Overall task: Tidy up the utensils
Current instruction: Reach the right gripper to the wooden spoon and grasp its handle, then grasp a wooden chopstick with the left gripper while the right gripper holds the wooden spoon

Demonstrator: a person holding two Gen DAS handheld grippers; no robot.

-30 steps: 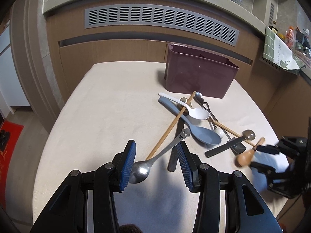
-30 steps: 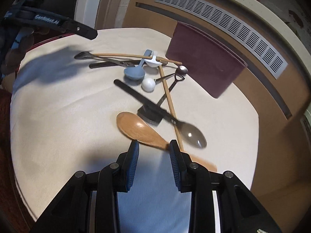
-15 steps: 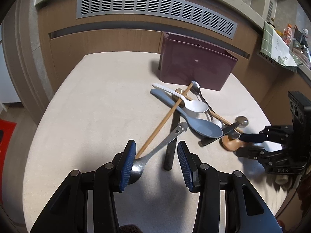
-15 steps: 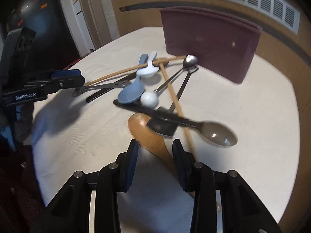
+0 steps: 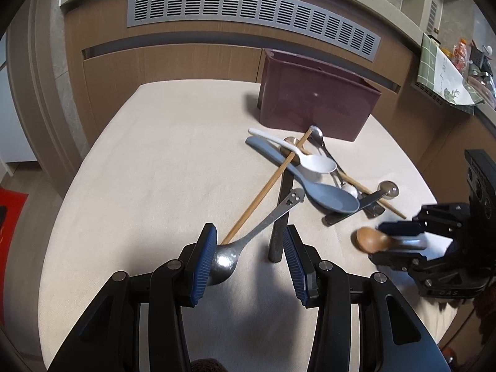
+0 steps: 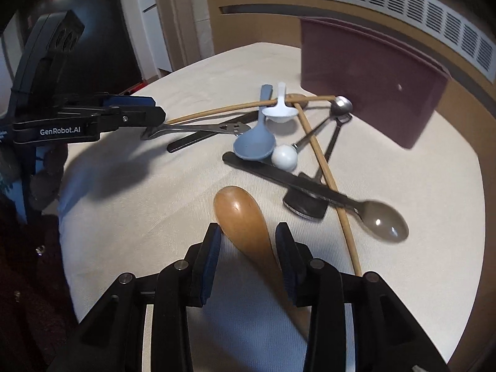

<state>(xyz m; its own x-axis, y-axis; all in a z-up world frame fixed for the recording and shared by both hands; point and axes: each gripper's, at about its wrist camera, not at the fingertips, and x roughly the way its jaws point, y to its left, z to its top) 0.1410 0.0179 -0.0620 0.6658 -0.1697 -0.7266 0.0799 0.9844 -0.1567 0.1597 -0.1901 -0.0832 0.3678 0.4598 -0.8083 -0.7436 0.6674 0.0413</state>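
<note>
Two grippers are working over a table (image 5: 148, 167) that is wearing a cream cloth, and a pile of utensils is lying on it in front of a dark red organizer box (image 5: 316, 105).

The left gripper (image 5: 249, 255) is keeping its blue-padded fingers (image 5: 203, 263) wide apart. The bowl of a steel spoon (image 5: 226, 263) is sitting between them, close to the left pad, but the pads are not pressing on it. Its handle, with small cut-out holes at the end, is pointing away toward the pile and is leaning on a dark flat handle (image 5: 280, 217). A wooden chopstick (image 5: 266, 183) is lying just beside the steel spoon and is crossing under a white spoon (image 5: 310, 158). A grey-blue spoon (image 5: 322, 195) is lying next to the white one, with its bowl near the middle of the pile.

The right gripper (image 6: 248, 257) is also standing with its fingers (image 6: 210, 257) apart, at a narrower gap. A wooden spoon (image 6: 245, 223) is lying on the cloth between them, its bowl pointing forward and its handle running back under the gripper; I cannot tell if the pads are touching it. Just ahead, a dark spoon with a brownish bowl (image 6: 384, 224) is lying across a second chopstick (image 6: 325, 173). A small white round scoop (image 6: 284, 157) is resting against the grey-blue spoon.

In the left wrist view the right gripper is appearing at the right edge of the table, blurred, with the wooden spoon bowl sticking out of it.
</note>
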